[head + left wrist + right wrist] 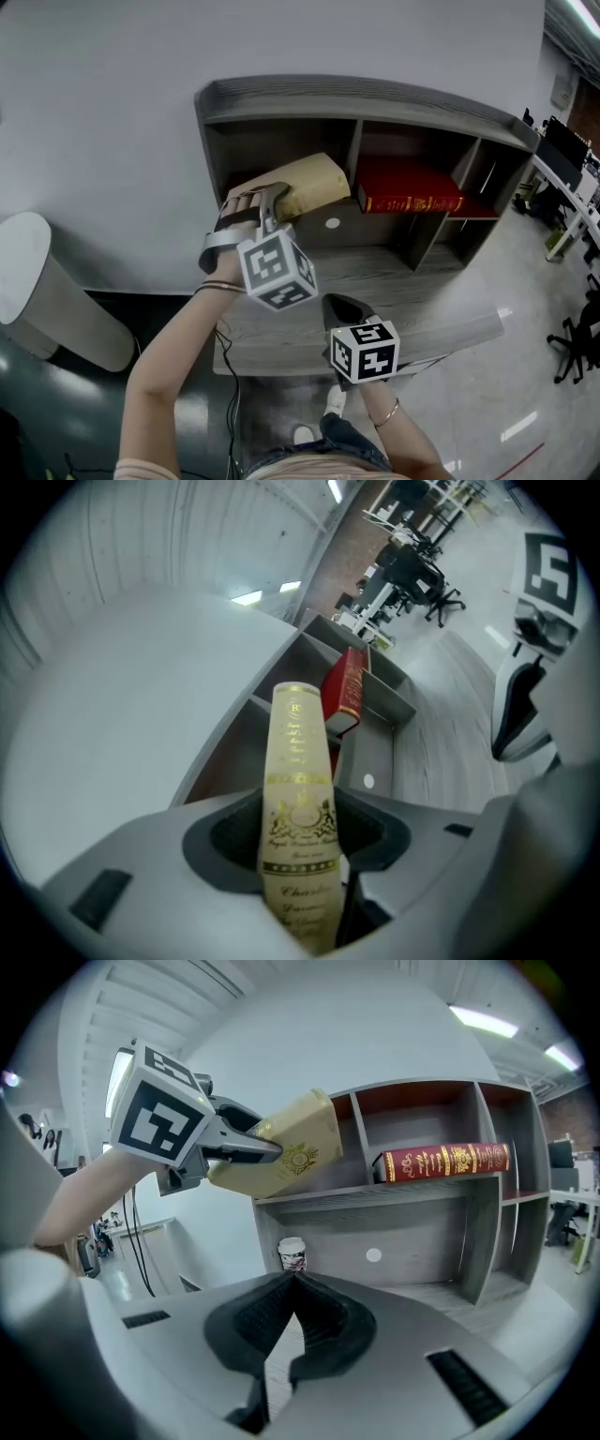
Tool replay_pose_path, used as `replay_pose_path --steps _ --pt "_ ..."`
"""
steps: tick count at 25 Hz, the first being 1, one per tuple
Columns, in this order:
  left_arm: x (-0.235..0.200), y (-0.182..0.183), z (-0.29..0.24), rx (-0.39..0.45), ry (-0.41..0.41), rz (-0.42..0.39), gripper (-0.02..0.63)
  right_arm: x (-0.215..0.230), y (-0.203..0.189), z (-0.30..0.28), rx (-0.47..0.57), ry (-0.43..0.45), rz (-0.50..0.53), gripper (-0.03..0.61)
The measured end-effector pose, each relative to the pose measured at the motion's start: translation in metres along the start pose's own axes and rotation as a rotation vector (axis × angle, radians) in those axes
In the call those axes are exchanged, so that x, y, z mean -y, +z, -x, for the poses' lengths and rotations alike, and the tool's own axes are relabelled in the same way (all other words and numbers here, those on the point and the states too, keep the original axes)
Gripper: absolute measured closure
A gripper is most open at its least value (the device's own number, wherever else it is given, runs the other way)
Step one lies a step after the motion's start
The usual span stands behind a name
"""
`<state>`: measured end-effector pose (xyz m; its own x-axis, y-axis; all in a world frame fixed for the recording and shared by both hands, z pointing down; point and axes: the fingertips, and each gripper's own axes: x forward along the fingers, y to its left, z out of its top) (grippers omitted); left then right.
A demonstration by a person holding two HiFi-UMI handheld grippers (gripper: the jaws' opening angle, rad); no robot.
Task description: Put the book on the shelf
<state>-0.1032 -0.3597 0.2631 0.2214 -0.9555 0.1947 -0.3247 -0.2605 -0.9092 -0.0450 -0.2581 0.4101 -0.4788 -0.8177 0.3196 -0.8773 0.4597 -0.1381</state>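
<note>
Shelf unit (281, 98) stands on wood surface (375, 272). Red book (408, 200) lies flat in the upper middle compartment, spine out. Paper cup (292, 1253) is on the surface under the left compartment, with a white round dot (374, 1255) on the back panel beside it. Office chairs (422, 574) are far off.

Left tool (272, 208) is clamped on one end of the cream book (309, 186), jaws partly apart with pads on both covers. The book is in the air at the mouth of the upper left compartment, far end near the divider next to the red book. Can't tell if it is inside yet. Its long axis runs from the tool toward the shelf, far end tilted up, gilt narrow face toward the left tool's camera.

Right tool (292, 1283) has jaws together and empty, low over the surface front.
</note>
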Motion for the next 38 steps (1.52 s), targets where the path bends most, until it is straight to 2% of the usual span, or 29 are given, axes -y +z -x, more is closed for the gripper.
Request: replay_pose_path --steps 4,17,23,33,38 --pt "-0.001 -0.001 -0.012 -0.007 0.029 -0.107 0.400 0.006 -0.002 -0.004 -0.008 0.004 -0.001 0.571" --pt "0.007 -0.011 -0.049 -0.020 0.036 -0.291 0.400 0.018 0.005 -0.022 -0.019 0.026 0.004 0.571" --pt "0.014 -0.022 -0.065 -0.029 0.036 -0.333 0.400 0.025 0.003 -0.027 -0.030 0.023 0.003 0.571" --pt "0.030 -0.036 -0.091 -0.013 -0.008 -0.333 0.400 0.038 -0.001 -0.036 -0.051 0.016 -0.001 0.569" --pt "0.027 -0.037 -0.096 -0.014 0.016 -0.372 0.399 0.040 -0.003 -0.041 -0.054 0.019 -0.004 0.571"
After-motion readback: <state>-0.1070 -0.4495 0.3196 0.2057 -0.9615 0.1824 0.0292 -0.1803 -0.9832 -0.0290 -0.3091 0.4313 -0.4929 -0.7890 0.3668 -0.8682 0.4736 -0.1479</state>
